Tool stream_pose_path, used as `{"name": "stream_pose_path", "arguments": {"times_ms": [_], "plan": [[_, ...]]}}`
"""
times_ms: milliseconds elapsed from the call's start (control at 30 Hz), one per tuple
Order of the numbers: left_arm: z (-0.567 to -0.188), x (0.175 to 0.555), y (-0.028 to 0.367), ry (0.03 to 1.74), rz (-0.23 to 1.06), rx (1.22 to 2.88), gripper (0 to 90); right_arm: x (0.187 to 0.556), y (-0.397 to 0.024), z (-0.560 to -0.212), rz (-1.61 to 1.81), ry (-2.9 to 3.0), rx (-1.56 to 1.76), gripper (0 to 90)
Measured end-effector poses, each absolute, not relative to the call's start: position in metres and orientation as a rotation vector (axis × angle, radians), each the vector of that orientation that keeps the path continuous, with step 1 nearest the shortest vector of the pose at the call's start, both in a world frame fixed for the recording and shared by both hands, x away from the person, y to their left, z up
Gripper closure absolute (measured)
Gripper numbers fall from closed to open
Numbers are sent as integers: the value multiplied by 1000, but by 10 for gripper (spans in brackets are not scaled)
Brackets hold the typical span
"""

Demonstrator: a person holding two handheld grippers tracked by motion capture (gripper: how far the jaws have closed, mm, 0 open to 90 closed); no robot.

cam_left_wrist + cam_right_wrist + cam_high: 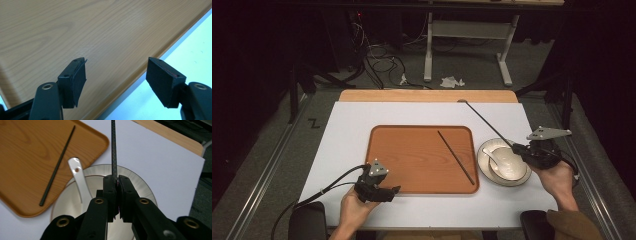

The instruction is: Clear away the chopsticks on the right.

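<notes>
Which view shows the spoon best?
The right gripper view: the white spoon is close and sharp, lying in the bowl with its handle toward the tray. The high view shows the spoon small, in the bowl.

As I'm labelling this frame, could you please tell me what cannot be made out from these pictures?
- High view: the right tool hides where it grips the chopstick.
- Right gripper view: the held chopstick's far end is cut off by the top edge; the tool's body covers part of the bowl and the spoon's scoop.
- Left gripper view: the tray runs past the frame edges.
- High view: the left tool's opening is too small to judge.
</notes>
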State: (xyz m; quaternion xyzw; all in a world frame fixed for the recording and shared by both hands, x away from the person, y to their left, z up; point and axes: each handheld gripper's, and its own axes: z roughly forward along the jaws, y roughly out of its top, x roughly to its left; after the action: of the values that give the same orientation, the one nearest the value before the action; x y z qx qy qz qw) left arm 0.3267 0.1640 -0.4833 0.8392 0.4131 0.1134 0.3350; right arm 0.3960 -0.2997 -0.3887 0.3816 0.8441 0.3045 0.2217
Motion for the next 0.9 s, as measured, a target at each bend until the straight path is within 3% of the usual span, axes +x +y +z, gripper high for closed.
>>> {"name": "stream_pose_path", "arguments": {"times_ms": [333,900], "plan": [[-483,326,164,1071,290,2189,321,387,-258,-392,819,2427,973,863],[-483,327,164,1070,288,2190,321,389,-195,-443,640,2595,921,861]]}}
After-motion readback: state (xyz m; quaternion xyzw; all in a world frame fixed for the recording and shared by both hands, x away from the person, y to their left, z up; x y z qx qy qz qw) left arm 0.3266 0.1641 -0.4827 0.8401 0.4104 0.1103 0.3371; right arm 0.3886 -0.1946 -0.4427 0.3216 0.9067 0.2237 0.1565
